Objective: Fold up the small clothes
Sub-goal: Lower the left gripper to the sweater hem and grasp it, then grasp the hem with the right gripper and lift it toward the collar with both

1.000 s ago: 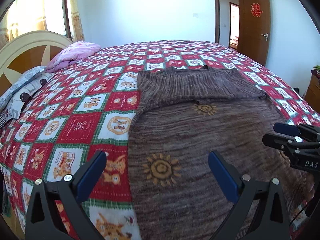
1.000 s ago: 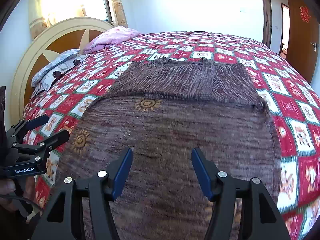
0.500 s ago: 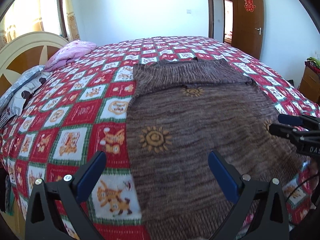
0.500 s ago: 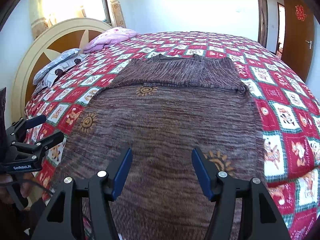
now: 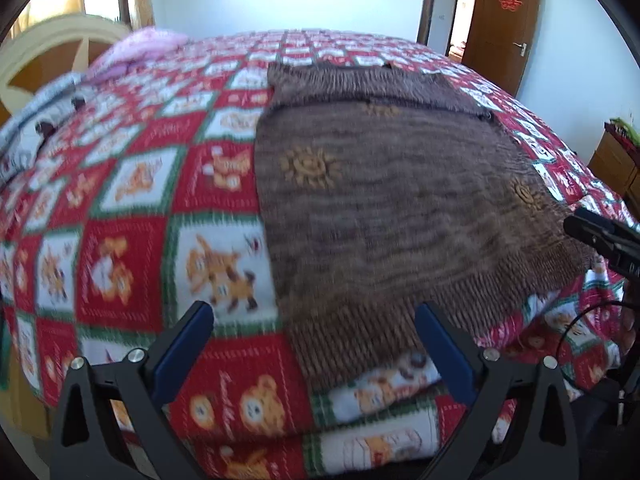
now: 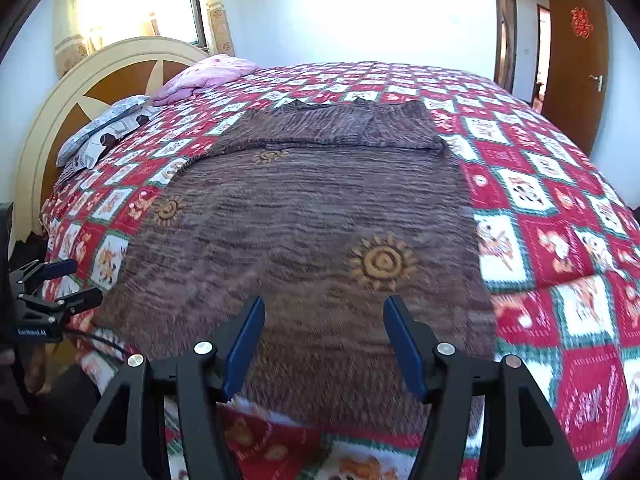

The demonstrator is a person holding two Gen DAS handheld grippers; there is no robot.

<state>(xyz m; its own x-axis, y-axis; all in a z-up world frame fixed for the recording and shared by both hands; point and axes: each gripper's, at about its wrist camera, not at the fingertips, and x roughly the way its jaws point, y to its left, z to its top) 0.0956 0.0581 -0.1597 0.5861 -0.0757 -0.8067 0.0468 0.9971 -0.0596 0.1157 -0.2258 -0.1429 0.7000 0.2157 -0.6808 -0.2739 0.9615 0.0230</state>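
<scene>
Both claws, left claw [image 5: 314, 342] and right claw [image 6: 324, 340], gape empty near the sweater [image 6: 312, 216] hem, lower frame; best to pinch both hem corners evenly.

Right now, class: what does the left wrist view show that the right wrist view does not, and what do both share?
Only the left wrist view shows the wooden cabinet by the wall and the sweater's ribbed hem. Only the right wrist view shows the window and the full headboard. Both show the brown sweater flat on the red patterned blanket, both open grippers, left gripper and right gripper, and the pink pillow.
</scene>
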